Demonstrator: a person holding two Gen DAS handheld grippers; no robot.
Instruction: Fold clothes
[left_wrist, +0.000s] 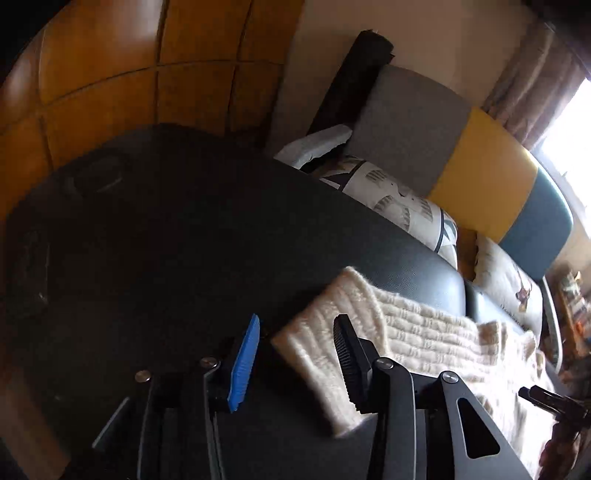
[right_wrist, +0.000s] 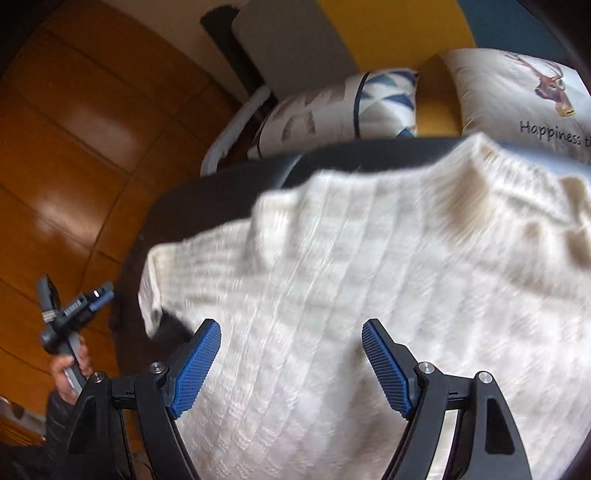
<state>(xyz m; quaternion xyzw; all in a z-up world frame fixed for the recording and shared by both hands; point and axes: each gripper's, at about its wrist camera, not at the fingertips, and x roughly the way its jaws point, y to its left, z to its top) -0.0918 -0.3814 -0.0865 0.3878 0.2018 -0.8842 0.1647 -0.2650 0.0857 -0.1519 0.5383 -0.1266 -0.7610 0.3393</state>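
Two grippers: both spread wide, neither holding anything.
Sweater: cream knit, spread on a dark table.
Left gripper: sits over the sweater's cuffed sleeve end; the black finger lies across the knit, the blue pad is over bare tabletop beside it.
Right gripper: poised above the sweater body, both blue pads apart with knit showing between them; contact cannot be judged.
Person's hand: grips the left tool's handle at the table's left edge.
Surroundings: patterned cushions and a grey, yellow and blue backrest behind the table; wooden panelling to the left.
Obstructions: motion blur softens the knit detail.
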